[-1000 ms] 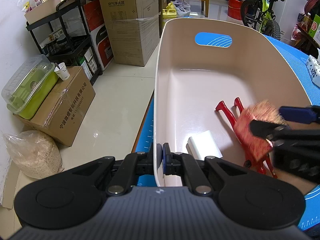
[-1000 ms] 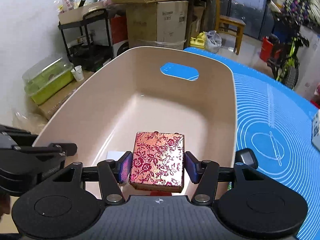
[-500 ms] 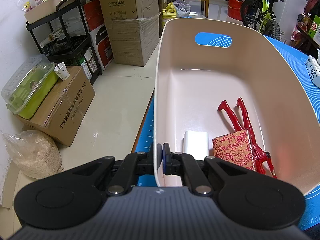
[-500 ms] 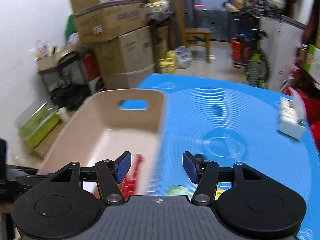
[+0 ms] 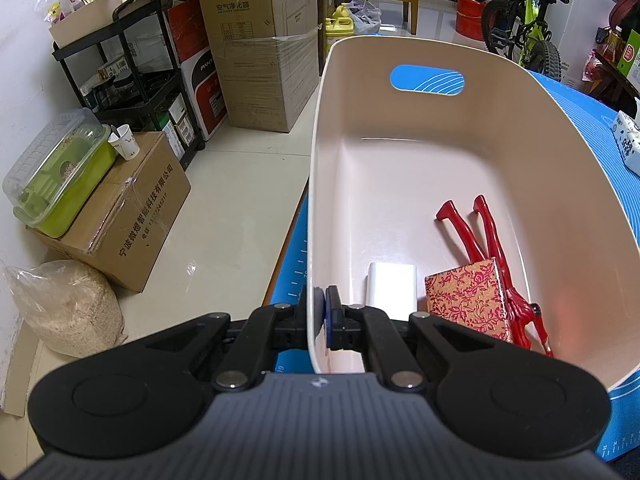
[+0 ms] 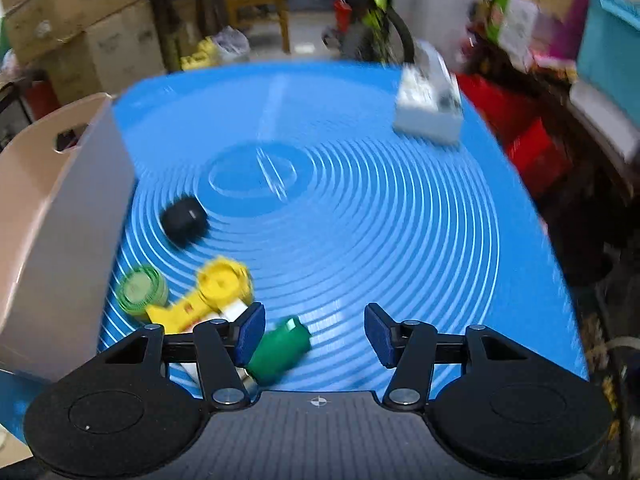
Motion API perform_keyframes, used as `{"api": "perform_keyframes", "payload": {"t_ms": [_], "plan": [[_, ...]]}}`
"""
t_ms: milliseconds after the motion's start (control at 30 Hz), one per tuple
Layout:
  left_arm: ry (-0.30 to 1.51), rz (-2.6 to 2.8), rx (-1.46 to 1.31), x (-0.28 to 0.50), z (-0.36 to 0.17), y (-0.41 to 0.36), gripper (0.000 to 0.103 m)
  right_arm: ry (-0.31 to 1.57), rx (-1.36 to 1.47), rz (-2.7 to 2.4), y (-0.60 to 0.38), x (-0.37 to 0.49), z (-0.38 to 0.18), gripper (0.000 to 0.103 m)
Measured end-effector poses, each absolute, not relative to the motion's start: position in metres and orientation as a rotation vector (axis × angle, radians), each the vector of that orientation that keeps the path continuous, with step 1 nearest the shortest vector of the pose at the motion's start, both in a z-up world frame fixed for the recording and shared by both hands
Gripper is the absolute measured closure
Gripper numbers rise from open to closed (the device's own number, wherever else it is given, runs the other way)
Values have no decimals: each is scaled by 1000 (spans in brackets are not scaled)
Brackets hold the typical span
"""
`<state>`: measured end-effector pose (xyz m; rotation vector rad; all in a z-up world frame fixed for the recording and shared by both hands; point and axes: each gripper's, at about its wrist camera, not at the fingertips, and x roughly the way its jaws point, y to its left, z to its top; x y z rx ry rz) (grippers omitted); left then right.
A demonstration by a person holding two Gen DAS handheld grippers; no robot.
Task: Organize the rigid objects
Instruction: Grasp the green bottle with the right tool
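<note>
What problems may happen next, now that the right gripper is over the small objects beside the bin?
1. The green object, yellow toy and green roll lie crowded together, so the open right gripper may knock one aside while picking another.
2. The view is blurred, so aiming may be poor.
3. The left gripper pinches only the bin wall; a bump could shift the bin.

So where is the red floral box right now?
In the left wrist view, the red floral box lies on the floor of the beige bin, near its close end, between the white block and the red pliers.
</note>
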<state>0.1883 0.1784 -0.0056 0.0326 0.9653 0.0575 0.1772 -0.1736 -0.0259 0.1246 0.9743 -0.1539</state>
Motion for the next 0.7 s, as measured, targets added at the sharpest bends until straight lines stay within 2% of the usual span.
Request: {"api": "perform_keyframes", "payload": {"t_ms": [200, 700], "plan": [[966, 58, 35, 187, -6, 178, 96, 1055, 187, -136, -177, 174, -54, 43], [966, 58, 36, 188, -6, 178, 95, 1088, 260, -154, -166, 186, -68, 46]]}}
